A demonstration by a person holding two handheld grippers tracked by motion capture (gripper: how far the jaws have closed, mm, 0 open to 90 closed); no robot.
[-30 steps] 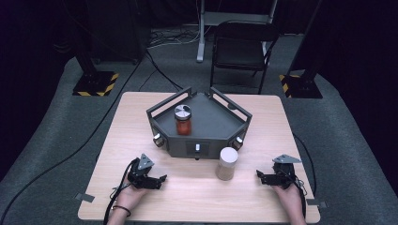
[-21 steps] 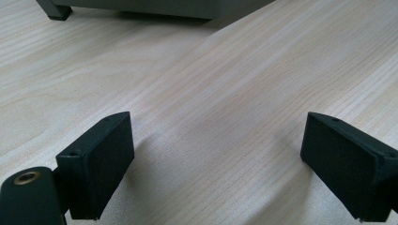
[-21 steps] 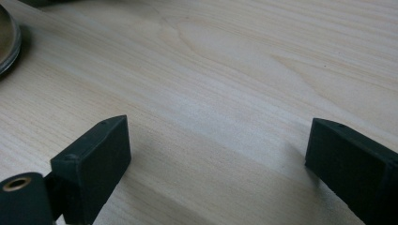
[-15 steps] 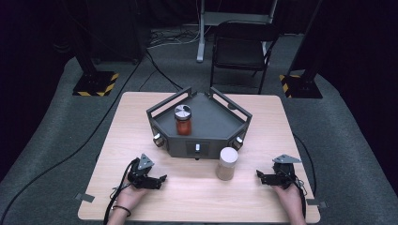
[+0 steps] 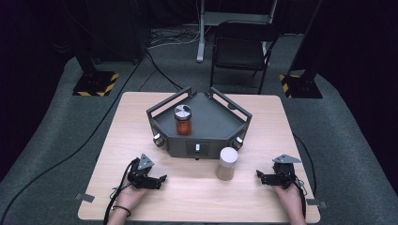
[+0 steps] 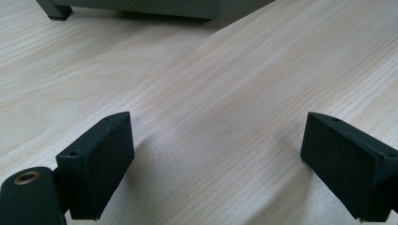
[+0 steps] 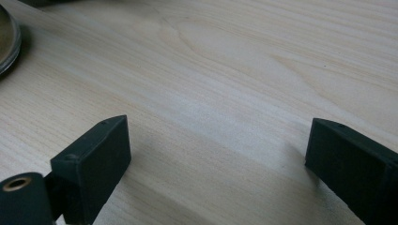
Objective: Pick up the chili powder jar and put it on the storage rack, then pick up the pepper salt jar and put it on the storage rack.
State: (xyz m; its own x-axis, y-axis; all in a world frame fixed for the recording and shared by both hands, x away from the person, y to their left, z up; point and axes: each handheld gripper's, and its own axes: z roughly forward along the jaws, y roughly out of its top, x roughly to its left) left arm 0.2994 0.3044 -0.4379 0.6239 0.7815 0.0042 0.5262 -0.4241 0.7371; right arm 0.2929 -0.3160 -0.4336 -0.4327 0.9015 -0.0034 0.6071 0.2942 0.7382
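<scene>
At the near edge of the wooden bench (image 5: 141,117), two grippers rest low, one in each hand: the left gripper (image 5: 159,179) and the right gripper (image 5: 259,175), each with its jaws spread wide over bare wood, pinching nothing. Between them, slightly farther, stands one pale-lidded jar (image 5: 227,163), touching neither. Just beyond it sits one dark angular tray (image 5: 213,119) bearing one silver-lidded red jar (image 5: 183,120). One black chair (image 5: 242,50) stands behind the bench.

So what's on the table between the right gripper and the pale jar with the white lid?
Nothing: in the high view, only bare wooden table lies between the open right gripper and the pale white-lidded jar.
</scene>
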